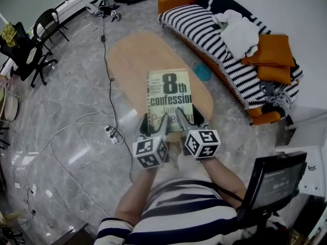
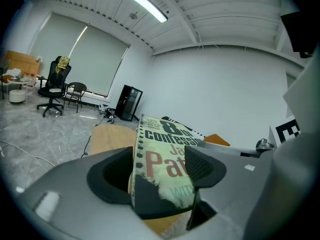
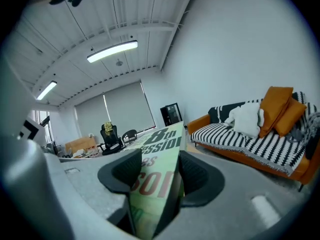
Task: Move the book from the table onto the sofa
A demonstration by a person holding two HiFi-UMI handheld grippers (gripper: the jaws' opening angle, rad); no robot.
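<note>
While you hold the book (image 1: 170,98) over the table (image 1: 127,55) | your left gripper (image 1: 153,126) clamps its near edge | your right gripper (image 1: 190,122) clamps alongside.

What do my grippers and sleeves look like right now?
The left gripper and right gripper are grey with dark, textured pads. Each carries a white cube with black square markers. The top is black-and-white striped.

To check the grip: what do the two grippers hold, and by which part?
Both hold the book by its bottom edge: left gripper near the left corner, right gripper near the right corner.
</note>
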